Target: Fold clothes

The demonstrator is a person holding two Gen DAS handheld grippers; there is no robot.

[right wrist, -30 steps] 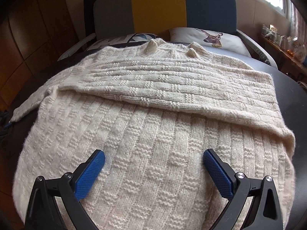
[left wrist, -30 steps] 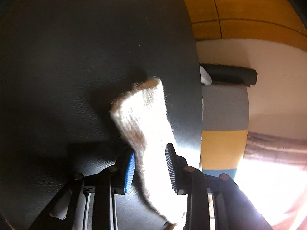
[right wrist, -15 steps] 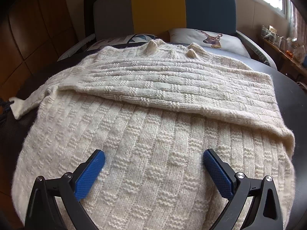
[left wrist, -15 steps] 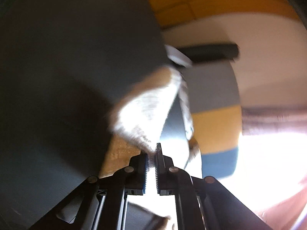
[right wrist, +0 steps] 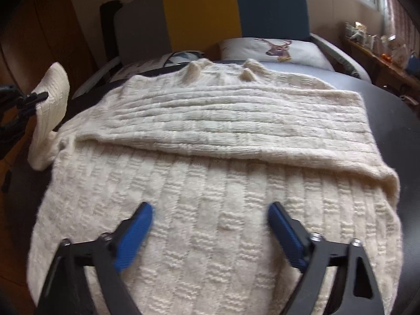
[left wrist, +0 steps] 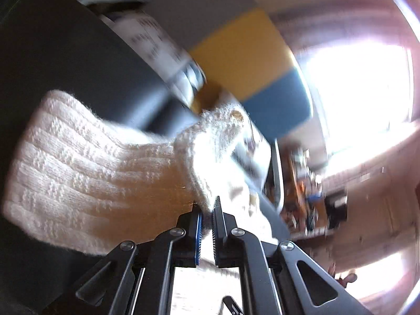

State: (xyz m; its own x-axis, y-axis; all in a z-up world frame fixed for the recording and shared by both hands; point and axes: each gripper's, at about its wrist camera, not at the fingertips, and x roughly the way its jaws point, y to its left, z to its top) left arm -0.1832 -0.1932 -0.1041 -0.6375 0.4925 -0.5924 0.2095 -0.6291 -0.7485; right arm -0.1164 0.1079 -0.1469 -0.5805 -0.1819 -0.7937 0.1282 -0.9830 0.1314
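A cream knitted sweater (right wrist: pixel 215 157) lies spread on a dark round table (right wrist: pixel 393 120), one sleeve folded across its chest. My left gripper (left wrist: pixel 207 210) is shut on the other sleeve (left wrist: pixel 78 173), holding it up off the table; the cuff hangs out to the left. In the right wrist view that raised sleeve (right wrist: pixel 50 99) stands at the sweater's left edge, with the left gripper (right wrist: pixel 39 95) pinching it. My right gripper (right wrist: pixel 210 223) hovers open just above the sweater's lower body, nothing between its blue pads.
Behind the table stands a grey, yellow and teal sofa back (right wrist: pixel 210 18) with a deer-print pillow (right wrist: pixel 275 50) and a patterned cushion (right wrist: pixel 168 59). A cluttered shelf (right wrist: pixel 380 47) runs under a bright window at the right. Wooden panelling is at the left.
My left gripper shut on the sleeve, lifted it off the table and swung toward the sofa. The right gripper shifted slightly over the sweater and stayed open.
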